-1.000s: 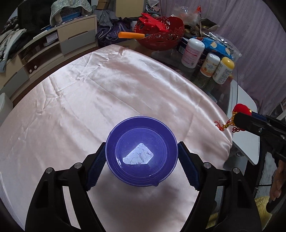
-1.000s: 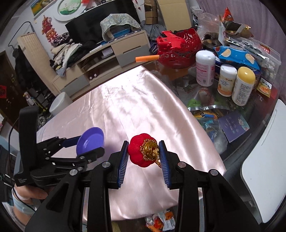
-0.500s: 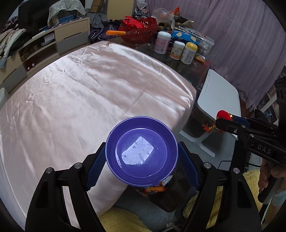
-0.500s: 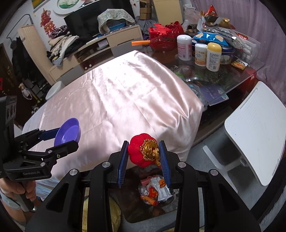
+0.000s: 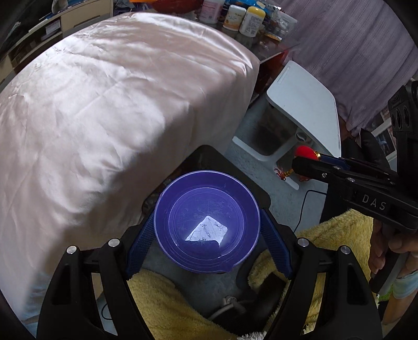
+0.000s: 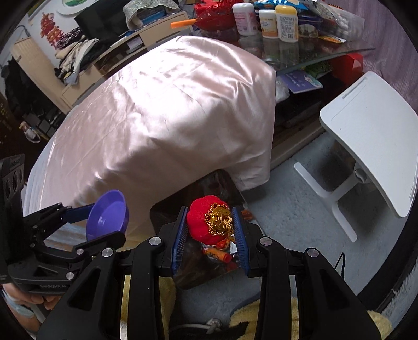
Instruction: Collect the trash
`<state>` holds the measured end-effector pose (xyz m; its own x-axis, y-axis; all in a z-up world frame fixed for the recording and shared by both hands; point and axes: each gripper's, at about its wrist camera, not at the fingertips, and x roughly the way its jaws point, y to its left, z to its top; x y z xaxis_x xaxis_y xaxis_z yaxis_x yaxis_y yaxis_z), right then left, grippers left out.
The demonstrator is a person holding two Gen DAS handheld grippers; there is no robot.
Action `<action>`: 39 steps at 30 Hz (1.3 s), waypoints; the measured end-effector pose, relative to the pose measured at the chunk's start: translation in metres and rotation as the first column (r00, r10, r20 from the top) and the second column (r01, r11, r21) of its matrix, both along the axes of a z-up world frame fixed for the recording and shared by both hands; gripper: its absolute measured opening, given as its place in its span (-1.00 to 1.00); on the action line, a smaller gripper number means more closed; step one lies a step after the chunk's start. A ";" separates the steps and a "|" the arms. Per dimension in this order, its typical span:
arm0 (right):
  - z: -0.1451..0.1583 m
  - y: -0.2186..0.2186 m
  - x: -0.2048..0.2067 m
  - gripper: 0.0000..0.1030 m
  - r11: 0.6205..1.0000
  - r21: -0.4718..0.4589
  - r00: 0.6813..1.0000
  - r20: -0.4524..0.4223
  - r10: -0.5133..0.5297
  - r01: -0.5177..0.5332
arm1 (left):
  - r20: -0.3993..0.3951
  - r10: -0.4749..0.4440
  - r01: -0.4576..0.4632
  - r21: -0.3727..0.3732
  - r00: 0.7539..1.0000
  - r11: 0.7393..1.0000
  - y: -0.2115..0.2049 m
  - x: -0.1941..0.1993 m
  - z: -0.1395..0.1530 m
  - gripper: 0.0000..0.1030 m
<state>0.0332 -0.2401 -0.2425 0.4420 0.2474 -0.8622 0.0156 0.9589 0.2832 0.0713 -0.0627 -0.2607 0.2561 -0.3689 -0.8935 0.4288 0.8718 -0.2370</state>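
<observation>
My left gripper (image 5: 206,228) is shut on a purple plastic bowl (image 5: 206,222), its blue pads pressed on the rim at both sides. The bowl looks empty, with only a glare patch inside. My right gripper (image 6: 210,226) is shut on a red pumpkin-shaped ornament (image 6: 202,219) with a gold medallion. Both hang over a black bin (image 6: 167,209) on the floor beside the table; colourful wrappers (image 6: 218,252) lie inside it. In the left wrist view the right gripper (image 5: 305,163) and the ornament (image 5: 304,151) are off to the right. The right wrist view shows the bowl (image 6: 107,214) in the left gripper (image 6: 100,222), low on the left.
A table under a pink satin cloth (image 5: 109,99) fills the left and centre. Bottles (image 6: 286,23) and snack bags stand on its bare glass end. A white stool (image 6: 371,136) stands at the right on grey carpet. A yellow fluffy rug (image 5: 167,308) and a cable lie below.
Both grippers have moved off the table's edge and down toward the floor, still holding the bowl and the ornament. The black bin with wrappers has come into view beneath them.
</observation>
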 end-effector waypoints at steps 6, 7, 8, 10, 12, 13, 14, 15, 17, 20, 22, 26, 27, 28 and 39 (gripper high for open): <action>-0.032 0.005 0.003 -0.32 0.999 0.039 0.995 -0.096 -0.005 0.009 | -0.085 -0.013 0.014 0.009 0.996 1.000 -0.007 0.003 -0.030 0.44; -0.036 0.007 0.004 -0.32 0.999 0.038 0.994 -0.105 -0.003 0.007 | -0.092 -0.016 0.017 0.011 0.996 1.000 -0.009 0.005 -0.034 0.44; -0.038 0.007 0.006 -0.32 0.999 0.039 0.994 -0.112 -0.003 0.007 | -0.096 -0.019 0.020 0.014 0.995 1.000 -0.011 0.006 -0.037 0.44; -0.041 0.008 0.010 -0.32 0.999 0.042 0.993 -0.122 -0.002 0.007 | -0.103 -0.024 0.025 0.014 0.994 1.000 -0.014 0.011 -0.041 0.44; -0.043 0.009 0.015 -0.31 0.999 0.044 0.992 -0.129 0.001 0.004 | -0.106 -0.028 0.029 0.016 0.994 0.999 -0.017 0.014 -0.045 0.44; -0.043 0.009 0.018 -0.31 0.999 0.043 0.991 -0.131 0.003 0.002 | -0.108 -0.029 0.031 0.019 0.994 0.999 -0.018 0.016 -0.046 0.44; -0.044 0.009 0.020 -0.30 0.999 0.044 0.991 -0.132 0.005 0.001 | -0.109 -0.029 0.032 0.022 0.994 0.999 -0.019 0.018 -0.047 0.44; -0.044 0.009 0.023 -0.30 0.999 0.045 0.991 -0.133 0.005 0.001 | -0.110 -0.029 0.032 0.023 0.994 0.999 -0.019 0.019 -0.047 0.44; -0.044 0.009 0.028 -0.30 0.999 0.043 0.991 -0.134 0.003 0.002 | -0.116 -0.032 0.035 0.024 0.993 0.999 -0.020 0.022 -0.049 0.45; -0.045 0.010 0.034 -0.15 0.999 0.049 0.990 -0.141 0.006 0.001 | -0.112 -0.027 0.031 0.038 0.993 0.999 -0.019 0.026 -0.048 0.59; -0.043 0.010 0.037 0.14 0.999 0.051 0.991 -0.136 -0.003 0.010 | -0.101 -0.026 0.031 0.048 0.995 0.998 -0.018 0.027 -0.046 0.66; -0.037 0.008 0.039 0.35 0.998 0.051 0.992 -0.124 -0.018 0.025 | -0.080 -0.020 0.023 0.044 0.997 0.999 -0.014 0.028 -0.037 0.76; -0.035 0.008 0.039 0.36 0.998 0.048 0.993 -0.117 -0.024 0.029 | -0.073 -0.017 0.020 0.044 0.997 0.999 -0.012 0.028 -0.034 0.76; -0.031 0.006 0.038 0.36 0.998 0.047 0.994 -0.109 -0.028 0.033 | -0.065 -0.015 0.018 0.045 0.998 0.999 -0.010 0.028 -0.031 0.78; 0.038 -0.015 0.003 0.93 0.993 0.053 0.991 0.076 -0.109 0.105 | 0.130 0.034 -0.039 0.034 0.991 0.999 0.030 -0.001 0.054 0.84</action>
<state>0.0361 -0.2551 -0.2044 0.5341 0.2359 -0.8119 0.0933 0.9380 0.3339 0.0708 -0.0330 -0.2069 0.3833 -0.3247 -0.8647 0.4215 0.8945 -0.1491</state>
